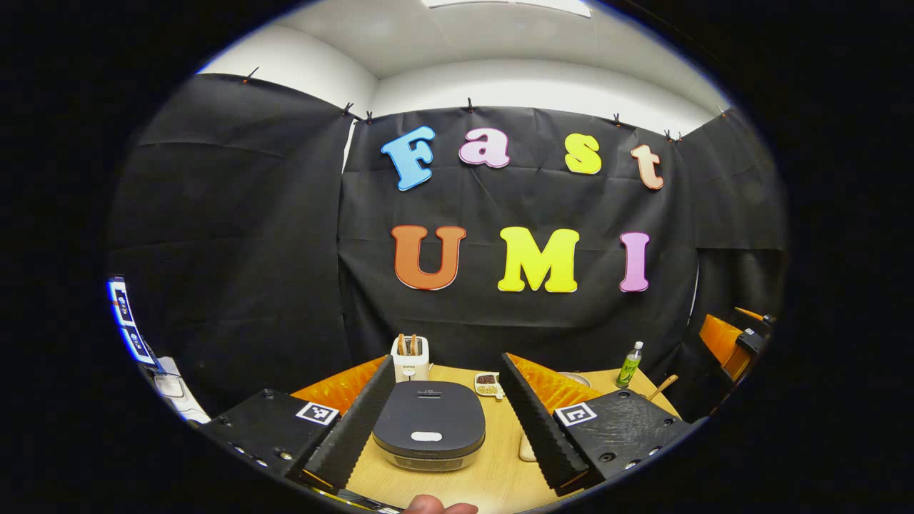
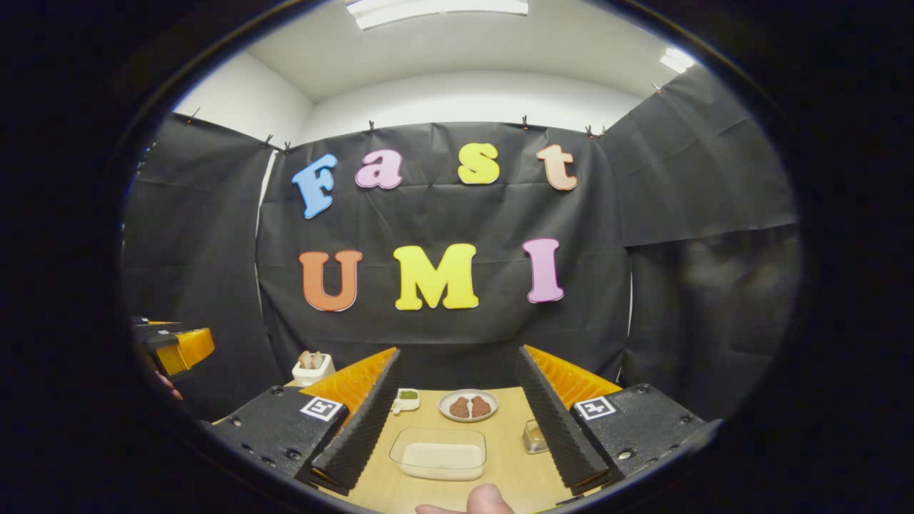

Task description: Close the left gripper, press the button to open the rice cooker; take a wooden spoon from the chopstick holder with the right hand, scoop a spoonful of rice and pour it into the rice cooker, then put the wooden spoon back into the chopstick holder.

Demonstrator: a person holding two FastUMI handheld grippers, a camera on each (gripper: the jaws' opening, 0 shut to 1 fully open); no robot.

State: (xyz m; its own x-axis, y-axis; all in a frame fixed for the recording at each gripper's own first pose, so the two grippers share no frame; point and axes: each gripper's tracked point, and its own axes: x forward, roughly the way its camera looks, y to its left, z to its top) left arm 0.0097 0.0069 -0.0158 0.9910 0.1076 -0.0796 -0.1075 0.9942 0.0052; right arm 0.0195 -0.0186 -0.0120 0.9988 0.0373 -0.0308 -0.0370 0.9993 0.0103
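A: We are holding the left gripper (image 1: 443, 435) above the wooden table (image 1: 500, 471), its 2 ridged fingers (image 1: 353, 428) spread wide. The rice cooker (image 1: 430, 426) is sitting between them, lid shut: dark, rounded, smooth, with a pale oval button (image 1: 426, 436) near its front.

B: We are keeping the right gripper (image 2: 451, 428) wide too, holding nothing. A clear rectangular container of rice (image 2: 439, 452) is lying between its fingers. A round plate (image 2: 468, 405) is sitting just behind.
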